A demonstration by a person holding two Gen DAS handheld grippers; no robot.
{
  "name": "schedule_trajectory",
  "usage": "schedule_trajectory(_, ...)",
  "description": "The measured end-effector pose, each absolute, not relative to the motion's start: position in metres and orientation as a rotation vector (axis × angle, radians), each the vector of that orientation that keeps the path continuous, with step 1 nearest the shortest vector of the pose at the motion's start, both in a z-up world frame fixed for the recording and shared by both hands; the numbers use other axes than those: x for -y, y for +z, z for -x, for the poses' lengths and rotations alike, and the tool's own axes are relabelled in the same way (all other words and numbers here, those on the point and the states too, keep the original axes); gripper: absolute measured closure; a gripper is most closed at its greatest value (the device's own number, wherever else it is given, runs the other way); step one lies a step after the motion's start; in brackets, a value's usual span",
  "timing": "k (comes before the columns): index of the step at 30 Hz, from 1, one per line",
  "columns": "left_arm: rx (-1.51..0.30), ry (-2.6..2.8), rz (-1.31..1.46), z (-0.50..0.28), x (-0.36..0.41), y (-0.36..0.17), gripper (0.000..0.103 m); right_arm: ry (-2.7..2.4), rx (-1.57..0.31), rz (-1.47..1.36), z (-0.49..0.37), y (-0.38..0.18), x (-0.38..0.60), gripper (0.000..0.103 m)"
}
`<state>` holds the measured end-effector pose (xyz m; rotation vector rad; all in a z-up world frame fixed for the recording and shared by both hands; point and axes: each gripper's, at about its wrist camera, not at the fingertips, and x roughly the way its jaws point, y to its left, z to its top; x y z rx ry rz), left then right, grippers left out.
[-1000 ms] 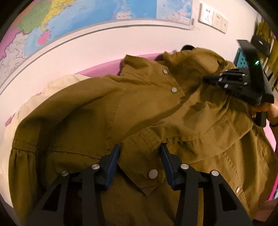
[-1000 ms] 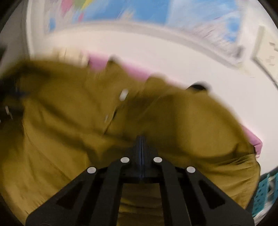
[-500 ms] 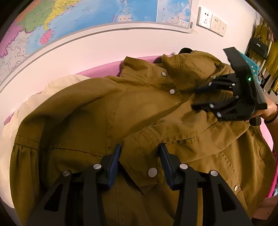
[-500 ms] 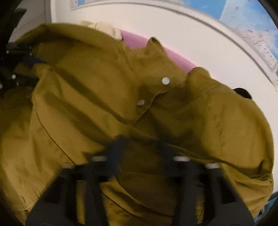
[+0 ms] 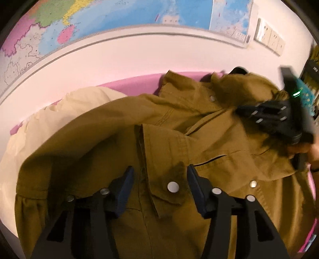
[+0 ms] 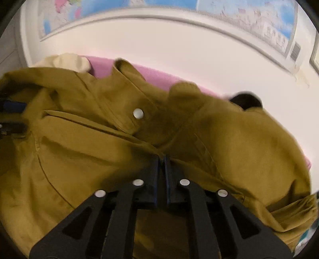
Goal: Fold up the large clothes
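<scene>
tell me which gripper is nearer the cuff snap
Left. The left gripper has its jaws open on either side of the cuff snap; the right gripper is farther off, up by the collar.

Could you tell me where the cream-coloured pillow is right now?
The cream pillow lies at the left of the left wrist view, on the pink bed beneath the map, partly under the jacket.
</scene>
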<state>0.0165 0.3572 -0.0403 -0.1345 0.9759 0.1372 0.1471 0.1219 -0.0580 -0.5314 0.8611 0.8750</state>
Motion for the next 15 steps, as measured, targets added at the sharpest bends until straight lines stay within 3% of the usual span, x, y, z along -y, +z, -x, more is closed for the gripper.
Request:
schedule_trajectory(1, -0.954, 0.134, 0.138, -0.011, -0.358, -0.036, 0.041, 0.877, -0.859, 0.524, -0.143, -0.057, -0.121, 0.095)
schedule_trajectory(6, -0.811, 0.166, 0.071, 0.045, -0.355, 0.0, 0.033, 0.959, -0.781, 0.458, -0.115, -0.016, -0.11, 0.068)
schedule_trajectory(7, -0.797, 0.182, 0.055, 0.054, -0.354, 0.005, 0.027, 1.013, -0.769, 0.442, -0.104, -0.01, -0.112, 0.068)
schedule_trajectory(10, -0.753, 0.252, 0.023, 0.09, -0.358, 0.011, 0.025, 1.143, -0.773, 0.437, -0.075, -0.009, -0.117, 0.069)
schedule_trajectory(15, -0.756, 0.292, 0.04, 0.125, -0.36, 0.002, 0.024, 1.158, -0.884, 0.531, -0.054, -0.058, -0.154, 0.07)
